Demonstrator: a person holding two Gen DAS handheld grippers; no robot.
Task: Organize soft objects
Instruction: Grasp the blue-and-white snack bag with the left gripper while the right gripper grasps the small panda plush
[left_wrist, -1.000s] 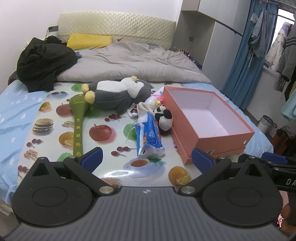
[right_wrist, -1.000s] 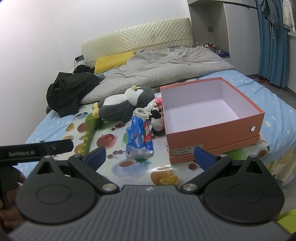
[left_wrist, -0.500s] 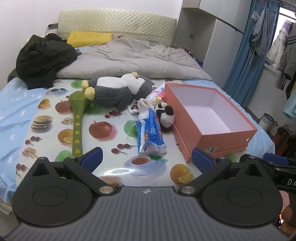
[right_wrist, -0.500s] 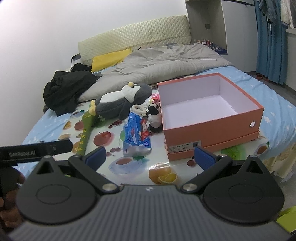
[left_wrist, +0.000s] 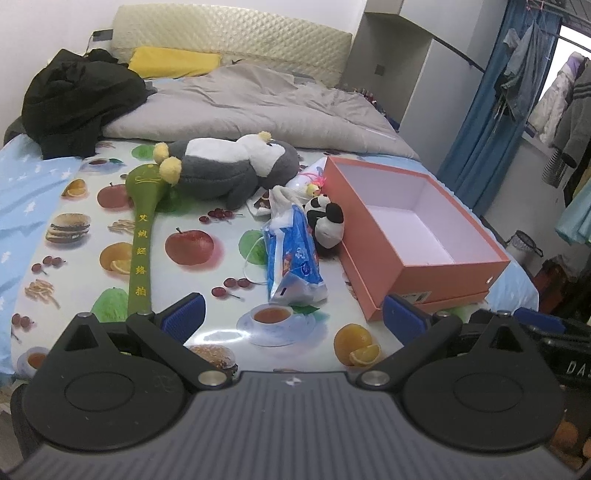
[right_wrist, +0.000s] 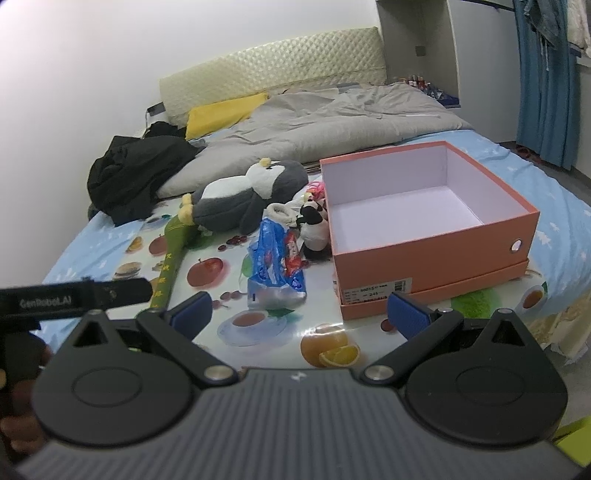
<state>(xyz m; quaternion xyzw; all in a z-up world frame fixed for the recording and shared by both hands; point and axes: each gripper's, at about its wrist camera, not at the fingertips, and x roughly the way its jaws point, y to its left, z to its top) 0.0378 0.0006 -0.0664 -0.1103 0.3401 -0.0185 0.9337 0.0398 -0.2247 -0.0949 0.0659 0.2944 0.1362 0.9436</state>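
A grey and white plush penguin (left_wrist: 229, 168) (right_wrist: 240, 195) lies on the fruit-print mat (left_wrist: 207, 291). Beside it are a small panda plush (left_wrist: 327, 221) (right_wrist: 313, 225), a blue plastic bag (left_wrist: 293, 258) (right_wrist: 275, 262), a white soft item (left_wrist: 280, 197) and a green padded stick (left_wrist: 142, 236) (right_wrist: 171, 254). An open orange box (left_wrist: 436, 273) (right_wrist: 436, 258), empty inside, sits to their right. My left gripper (left_wrist: 293, 319) and right gripper (right_wrist: 299, 315) both stand open near the mat's front edge, holding nothing.
Behind the mat the bed holds a grey duvet (left_wrist: 251, 103), a black jacket (left_wrist: 74, 99) and a yellow pillow (left_wrist: 173, 66). Blue curtains (left_wrist: 480, 129) and hanging clothes stand at the right. The other gripper's body (right_wrist: 74, 297) shows at the right wrist view's left.
Both grippers have drifted slightly forward and tilted down toward the mat, so the toys and box look a little closer. Nothing was picked up or moved.
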